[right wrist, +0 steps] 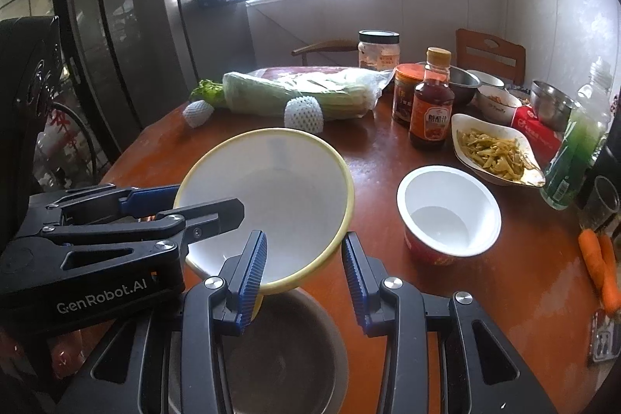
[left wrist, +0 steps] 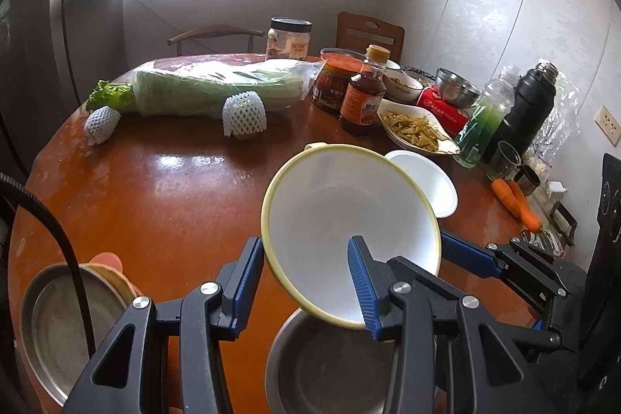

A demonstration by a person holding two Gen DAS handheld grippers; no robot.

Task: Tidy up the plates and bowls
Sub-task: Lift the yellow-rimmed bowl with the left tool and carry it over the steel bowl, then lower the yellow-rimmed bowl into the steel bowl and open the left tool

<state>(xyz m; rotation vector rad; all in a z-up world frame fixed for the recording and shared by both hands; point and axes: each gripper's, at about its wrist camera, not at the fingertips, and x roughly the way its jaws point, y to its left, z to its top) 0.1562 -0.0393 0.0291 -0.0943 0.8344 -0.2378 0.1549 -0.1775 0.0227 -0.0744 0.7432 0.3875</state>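
Observation:
A white bowl with a yellow rim hangs tilted in the air, its opening towards both cameras. My left gripper is shut on its left wall, one finger inside and one outside; the right wrist view shows it side-on. My right gripper is shut on the lower right rim, which runs between its fingers. Directly below sits a steel bowl. A white paper bowl with a red outside stands just right of them.
On the round brown table, a steel pan lies near left. Bagged cabbage, jars, a sauce bottle, a dish of yellow shreds, steel bowls, a green bottle and carrots crowd the back and right.

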